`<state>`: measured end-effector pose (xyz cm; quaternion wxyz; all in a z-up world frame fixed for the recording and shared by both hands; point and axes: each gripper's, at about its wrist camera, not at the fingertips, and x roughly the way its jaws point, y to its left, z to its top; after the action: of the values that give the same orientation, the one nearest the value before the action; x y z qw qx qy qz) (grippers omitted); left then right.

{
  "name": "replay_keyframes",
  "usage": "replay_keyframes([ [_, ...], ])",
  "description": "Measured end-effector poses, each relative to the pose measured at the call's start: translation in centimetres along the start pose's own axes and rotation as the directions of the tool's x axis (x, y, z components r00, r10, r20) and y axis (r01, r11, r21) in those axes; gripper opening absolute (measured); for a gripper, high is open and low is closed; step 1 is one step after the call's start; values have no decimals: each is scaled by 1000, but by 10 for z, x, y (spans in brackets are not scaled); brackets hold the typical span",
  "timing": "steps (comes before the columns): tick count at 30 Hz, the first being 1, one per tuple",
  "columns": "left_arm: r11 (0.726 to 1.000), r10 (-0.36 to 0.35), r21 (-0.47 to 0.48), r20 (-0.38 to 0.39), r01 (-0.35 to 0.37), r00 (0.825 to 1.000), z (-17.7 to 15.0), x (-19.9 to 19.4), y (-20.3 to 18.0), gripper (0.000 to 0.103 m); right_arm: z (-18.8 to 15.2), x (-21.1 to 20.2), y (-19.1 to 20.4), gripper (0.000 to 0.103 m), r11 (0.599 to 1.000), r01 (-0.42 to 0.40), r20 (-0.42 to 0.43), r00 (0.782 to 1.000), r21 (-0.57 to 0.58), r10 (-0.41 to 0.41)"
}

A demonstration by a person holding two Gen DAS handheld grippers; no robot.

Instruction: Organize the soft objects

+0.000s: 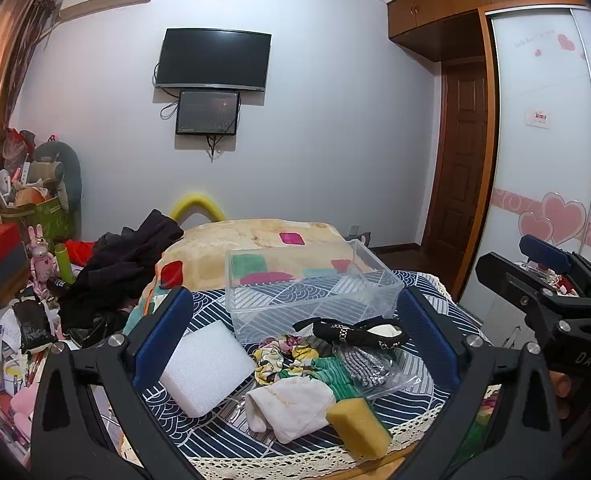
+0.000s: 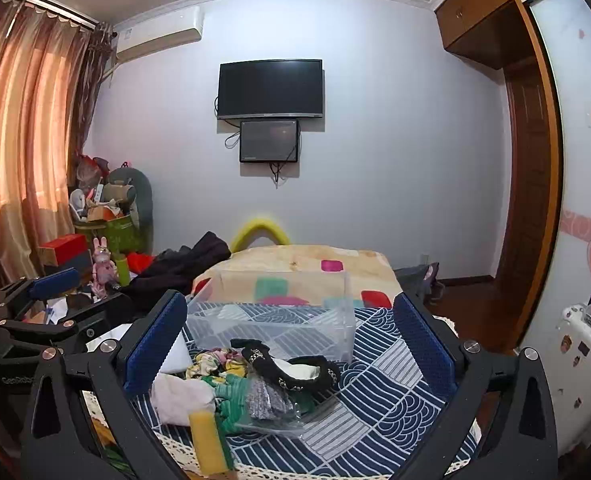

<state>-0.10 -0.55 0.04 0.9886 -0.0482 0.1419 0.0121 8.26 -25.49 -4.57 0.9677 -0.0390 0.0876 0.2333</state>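
We take the clear plastic box [image 1: 311,284] as our landmark; it sits empty on the blue patterned cloth [image 1: 379,408] covering the bed, its long side facing us.

Left of the box, in the left wrist view: we note the left tool [image 1: 295,344] with both blue pads spread wide and nothing between them touching either pad. Its left pad [image 1: 163,332] stands just beside a white foam block [image 1: 207,368], which lies in front of the box's left corner; we cannot tell whether pad and block touch.

Directly in front of the box we see the pile of soft things. A crumpled floral cloth [image 1: 279,354] lies nearest the foam block. A black headband with chain trim [image 1: 355,332] lies close against the box's front wall. Below these, further from the box, a green striped cloth [image 1: 335,376] and a grey knitted piece in a clear bag [image 1: 369,366] lie side by side, touching. Nearest to us are a cream folded cloth [image 1: 291,404] and a yellow sponge [image 1: 359,426], the sponge resting against the cream cloth's right edge.

Right of the box: the right tool [image 2: 291,340] is likewise fully spread and holds nothing; in its own view the pile sits between the pads towards the left one.

Behind the box we record a patchwork blanket [image 1: 263,240] and, on the wall, a dark television [image 1: 214,60].
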Motion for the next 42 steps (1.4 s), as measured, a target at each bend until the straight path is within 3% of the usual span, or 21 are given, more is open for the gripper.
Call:
replay_keyframes([
  [42,1000,-14,-2,-1,14,1000,1,-4,-2,103,0,1,-4,103,1000,-9,9,1000,25,9],
])
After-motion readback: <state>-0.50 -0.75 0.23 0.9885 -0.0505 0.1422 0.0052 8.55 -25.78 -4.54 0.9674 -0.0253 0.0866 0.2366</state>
